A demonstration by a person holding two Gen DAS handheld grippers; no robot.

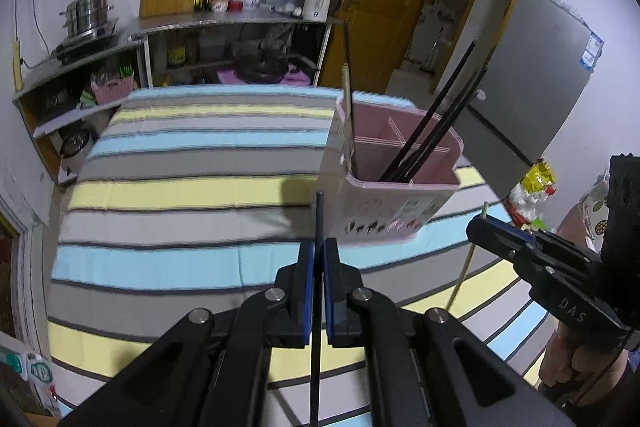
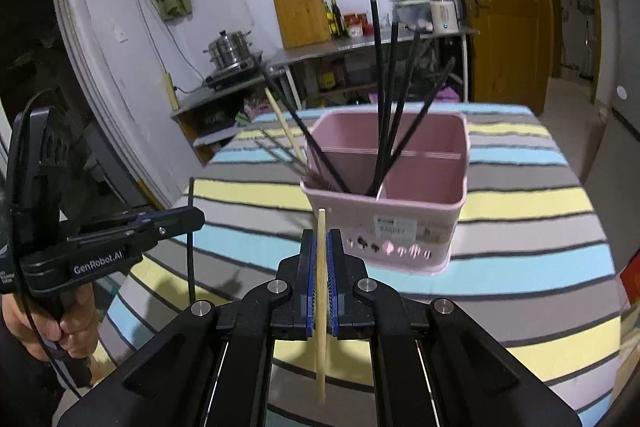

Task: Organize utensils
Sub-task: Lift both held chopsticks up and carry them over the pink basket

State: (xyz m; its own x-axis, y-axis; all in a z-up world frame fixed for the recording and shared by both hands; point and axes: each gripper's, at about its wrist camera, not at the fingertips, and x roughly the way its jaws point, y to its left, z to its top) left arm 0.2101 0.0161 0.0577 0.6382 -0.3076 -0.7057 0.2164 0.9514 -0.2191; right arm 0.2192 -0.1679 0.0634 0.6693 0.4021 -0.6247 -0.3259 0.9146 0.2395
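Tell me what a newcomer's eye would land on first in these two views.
First, the pink plastic utensil basket standing on the striped tablecloth, with black chopsticks fanning out of it. Close to each camera, the left gripper is shut on a thin black chopstick, and the right gripper is shut on a pale wooden chopstick.

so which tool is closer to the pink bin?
Hard to call; roughly level. The left tool, shut on a black chopstick, and the right tool, shut on a wooden chopstick, both sit just short of the pink bin.
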